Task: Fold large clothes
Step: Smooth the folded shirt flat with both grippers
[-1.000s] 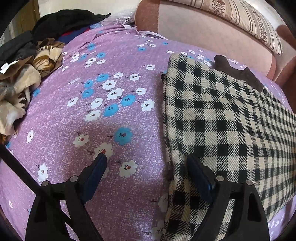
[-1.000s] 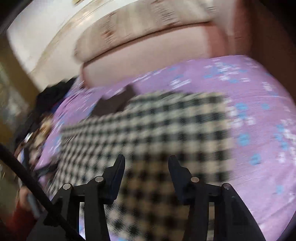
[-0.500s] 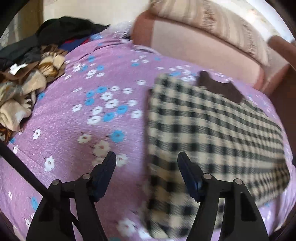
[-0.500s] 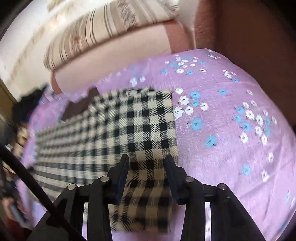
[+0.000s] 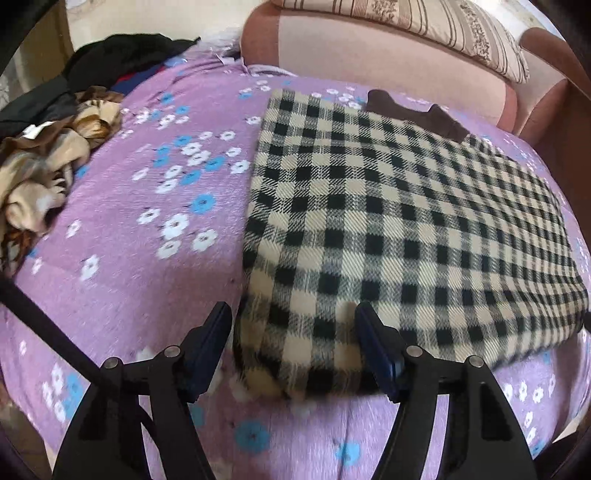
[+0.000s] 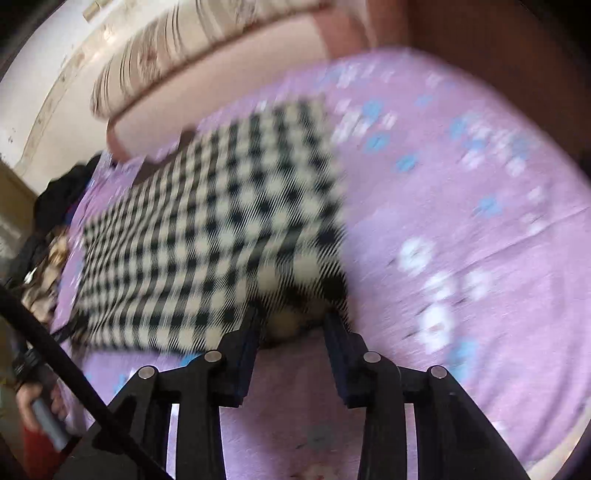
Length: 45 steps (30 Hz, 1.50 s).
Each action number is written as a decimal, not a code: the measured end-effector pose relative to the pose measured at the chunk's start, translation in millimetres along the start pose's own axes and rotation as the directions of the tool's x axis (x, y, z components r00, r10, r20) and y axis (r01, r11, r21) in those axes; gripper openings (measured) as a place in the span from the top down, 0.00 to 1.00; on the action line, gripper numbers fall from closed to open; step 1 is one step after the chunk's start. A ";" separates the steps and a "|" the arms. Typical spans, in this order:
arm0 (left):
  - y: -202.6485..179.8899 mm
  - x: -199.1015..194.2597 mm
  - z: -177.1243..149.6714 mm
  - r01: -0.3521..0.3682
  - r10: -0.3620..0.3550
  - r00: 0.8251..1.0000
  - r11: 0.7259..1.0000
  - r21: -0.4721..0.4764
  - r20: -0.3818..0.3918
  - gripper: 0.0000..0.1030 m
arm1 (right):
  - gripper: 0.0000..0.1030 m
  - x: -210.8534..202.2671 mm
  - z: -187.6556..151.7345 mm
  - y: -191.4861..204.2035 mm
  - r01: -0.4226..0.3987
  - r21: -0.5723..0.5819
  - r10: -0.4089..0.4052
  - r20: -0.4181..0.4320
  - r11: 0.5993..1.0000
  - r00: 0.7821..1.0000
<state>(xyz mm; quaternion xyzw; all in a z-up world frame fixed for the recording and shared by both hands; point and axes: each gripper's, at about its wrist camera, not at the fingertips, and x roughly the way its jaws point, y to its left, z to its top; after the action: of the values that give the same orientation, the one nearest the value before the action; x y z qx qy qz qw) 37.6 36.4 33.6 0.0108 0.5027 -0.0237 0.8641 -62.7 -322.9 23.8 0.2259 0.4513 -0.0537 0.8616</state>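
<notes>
At the near edge of the bed, the left gripper [image 5: 293, 341] is held released, its jaws spread either side of the near-left corner of the checked garment [image 5: 388, 229], presumably in readiness to pinch it for a fold. The right gripper [image 6: 291, 325] is likewise spread about the near-right corner, though blur obscures contact. The thick, woven garment is laid flat on the floral purple bedspread [image 5: 140, 229]. Beyond, crumpled clothes [image 5: 48, 147] are heaped, and a striped cushion [image 5: 424, 26] is seen.
</notes>
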 end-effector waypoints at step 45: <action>-61.7 -40.9 -45.1 0.034 -0.040 0.998 0.994 0.106 0.056 0.33 | 0.34 2.5 -4.1 52.4 0.106 -0.128 -0.088 0.138 0.986 0.986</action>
<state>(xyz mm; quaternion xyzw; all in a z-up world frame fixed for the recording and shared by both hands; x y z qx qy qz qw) -24.9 -22.1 47.2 0.0459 0.4753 -0.0664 0.8761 -48.8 -274.0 37.6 0.1408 0.4065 -0.0800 0.8992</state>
